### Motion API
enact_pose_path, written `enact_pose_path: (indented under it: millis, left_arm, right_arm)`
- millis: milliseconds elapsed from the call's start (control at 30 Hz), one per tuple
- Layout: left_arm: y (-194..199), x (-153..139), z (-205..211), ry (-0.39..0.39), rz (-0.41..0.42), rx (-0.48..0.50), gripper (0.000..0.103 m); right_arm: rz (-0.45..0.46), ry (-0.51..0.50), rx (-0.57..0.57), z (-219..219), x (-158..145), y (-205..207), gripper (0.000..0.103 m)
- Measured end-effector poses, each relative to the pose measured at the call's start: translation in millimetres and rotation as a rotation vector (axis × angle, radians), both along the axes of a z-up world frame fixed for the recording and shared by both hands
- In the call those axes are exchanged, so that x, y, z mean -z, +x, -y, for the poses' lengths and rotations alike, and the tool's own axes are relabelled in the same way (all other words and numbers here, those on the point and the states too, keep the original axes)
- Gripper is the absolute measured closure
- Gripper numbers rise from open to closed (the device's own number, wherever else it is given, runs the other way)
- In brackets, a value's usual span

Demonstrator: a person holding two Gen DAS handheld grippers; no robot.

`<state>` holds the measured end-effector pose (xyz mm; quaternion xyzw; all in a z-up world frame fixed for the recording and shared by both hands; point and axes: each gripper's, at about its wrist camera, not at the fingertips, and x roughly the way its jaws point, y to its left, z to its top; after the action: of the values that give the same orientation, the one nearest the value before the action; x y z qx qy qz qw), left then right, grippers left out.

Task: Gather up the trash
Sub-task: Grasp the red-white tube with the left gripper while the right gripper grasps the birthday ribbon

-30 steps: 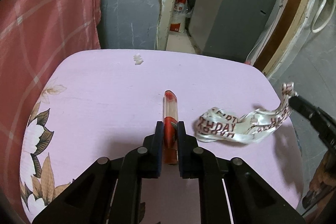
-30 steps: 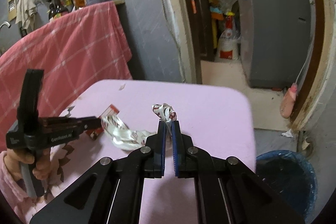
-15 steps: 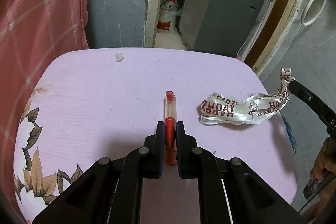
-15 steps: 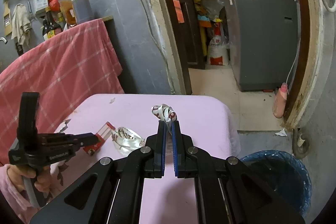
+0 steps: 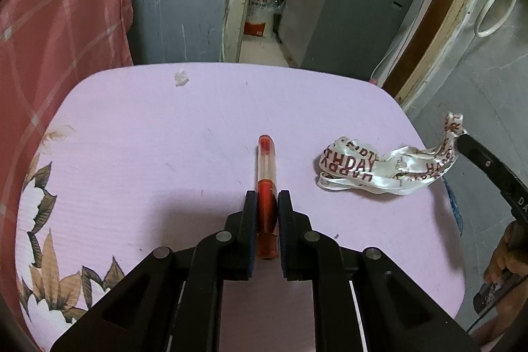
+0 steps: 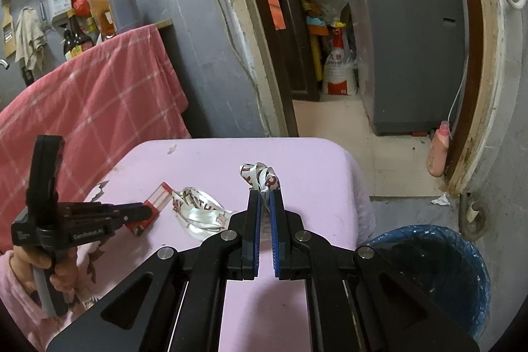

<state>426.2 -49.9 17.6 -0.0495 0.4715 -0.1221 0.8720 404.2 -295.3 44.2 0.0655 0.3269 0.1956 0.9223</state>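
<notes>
Lying on the pink table (image 5: 138, 134), a red-and-clear tube (image 5: 266, 160) is clamped near its red lower end by the left gripper (image 5: 267, 207), whose jaws are closed against its sides; the clear part and red cap stick out ahead of the fingertips toward the table's far edge. Whether the tube is lifted off the cloth cannot be told. A white satin ribbon (image 5: 373, 169) printed with dark red birthday lettering is seen toward the table's right edge, most of it heaped on the cloth, with one end drawn up over that edge. That end is pinched in the right gripper (image 6: 265, 197), whose jaws are pressed together on the ribbon, a small loop of it standing up above the fingertips. In the right wrist view the rest of the ribbon trails down to the table between the two grippers, just beside the tube. A small white scrap (image 5: 181, 77) is left near the far edge, well apart from both items. A blue-lined bin (image 6: 435, 272) is seen on the floor beyond the table's right edge. A red checked cloth (image 6: 99, 101) is draped past the left edge.
</notes>
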Motion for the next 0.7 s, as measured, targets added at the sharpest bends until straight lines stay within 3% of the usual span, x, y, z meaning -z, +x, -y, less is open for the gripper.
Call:
enact_pose_path:
  millis: [233,467,700]
  left_arm:
    - [-4,-2,11,-0.017,0.043,-0.014,0.095]
    - [-14,-19,58,-0.057,0.133,0.039,0.095]
    - [-11,-19,89,-0.058,0.138,0.065,0.095]
  right_arm:
    - [0.045,0.003,0.047,17,-7,-7,0.099]
    - [0.078,0.002,0.107,40,-14,-18,0.099]
    - [0.025,0.084,0.104,61,-8,-16,0.098]
